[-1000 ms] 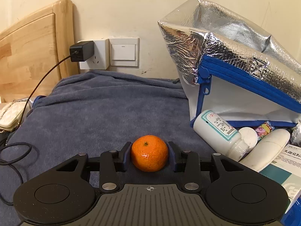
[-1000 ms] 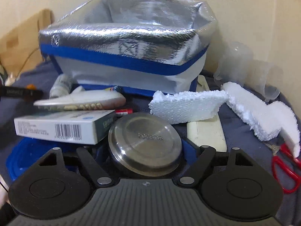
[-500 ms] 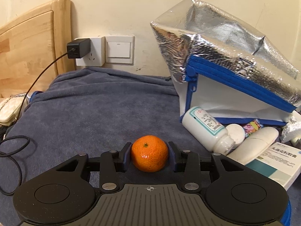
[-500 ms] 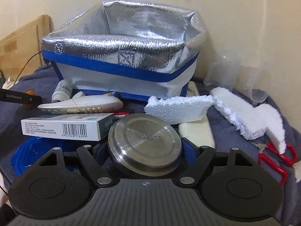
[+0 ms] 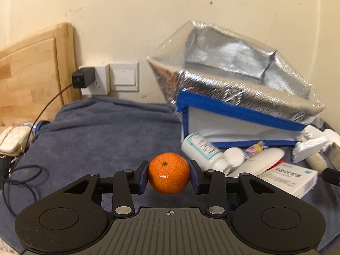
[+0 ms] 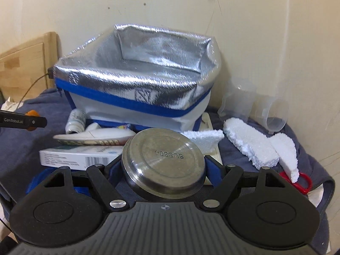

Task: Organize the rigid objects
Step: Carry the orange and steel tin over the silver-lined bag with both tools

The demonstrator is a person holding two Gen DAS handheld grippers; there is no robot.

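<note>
My left gripper (image 5: 169, 173) is shut on an orange mandarin (image 5: 169, 172), held above the blue blanket, left of the open foil-lined cooler bag (image 5: 233, 89). My right gripper (image 6: 163, 165) is shut on a round steel container (image 6: 163, 159), bottom facing the camera, held in front of the bag (image 6: 138, 80). A white pill bottle (image 5: 201, 150), a white remote (image 5: 257, 162) and a medicine box (image 5: 291, 177) lie at the bag's front. The left gripper's side shows at the left in the right wrist view (image 6: 23, 120).
White foam pieces (image 6: 250, 144), red-handled scissors (image 6: 301, 180) and clear plastic cups (image 6: 274, 114) lie right of the bag. A wall socket with a black charger (image 5: 82, 80), its cable and a wooden headboard (image 5: 31, 70) are at the left. A blue lid (image 6: 38, 182) lies under the box.
Both grippers have risen with their loads; the bag's open top now shows more. The left gripper has swung so the bag sits nearer the middle of its view.
</note>
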